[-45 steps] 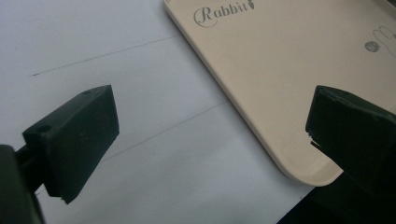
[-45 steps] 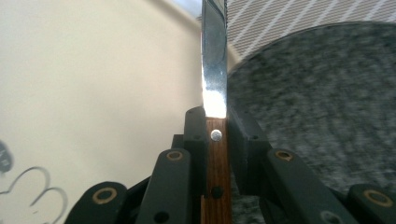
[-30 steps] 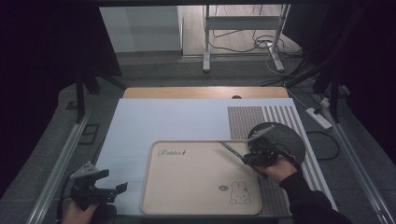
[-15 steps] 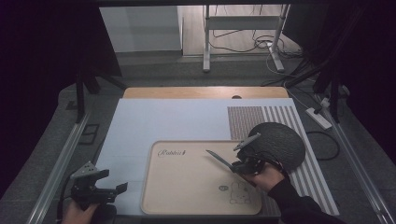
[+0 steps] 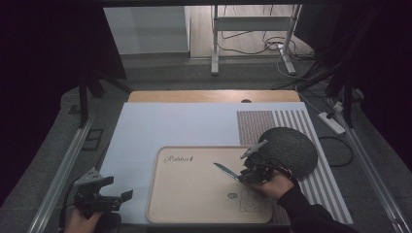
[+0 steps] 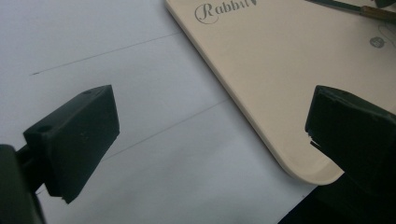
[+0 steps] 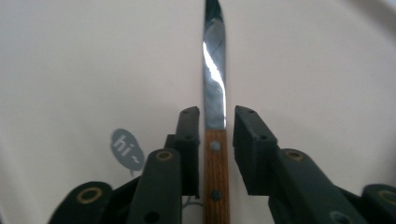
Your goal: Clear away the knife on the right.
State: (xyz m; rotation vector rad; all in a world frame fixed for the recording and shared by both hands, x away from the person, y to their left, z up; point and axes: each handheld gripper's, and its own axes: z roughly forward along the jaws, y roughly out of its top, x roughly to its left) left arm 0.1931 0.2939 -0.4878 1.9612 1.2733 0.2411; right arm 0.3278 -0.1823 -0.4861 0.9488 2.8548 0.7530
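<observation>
Knife [image 7: 215, 116] first: a second ago I had it up by the dark round mat [image 5: 286, 150], and now I see it carried leftward and nearer, out over the cream tray [image 5: 194, 194], blade pointing left. My right gripper [image 5: 252, 172] has come along with it, off the mat's edge and onto the tray's right half, just above the little rabbit drawing [image 5: 248, 201]. In the right gripper view the wooden handle lies between the two jaws at its rivets; the left jaw sits against the wood, the right one shows a sliver of a gap, so I cannot tell whether the grip is firm. The grey "hi~" bubble [image 7: 126, 147] shows just left of the jaws.

My left gripper [image 5: 104, 196] has barely shifted; it hovers at the near left over the pale blue sheet [image 5: 160, 126], jaws wide apart with nothing in them, the tray's near left rounded corner [image 6: 313, 175] between them in its own view.

Room: the tray's left and middle lie bare, with the "Rabbit" lettering [image 5: 179, 158] at its far left. The sheet beyond the tray is bare to the far edge, and the striped panel [image 5: 272, 121] lies at the right
</observation>
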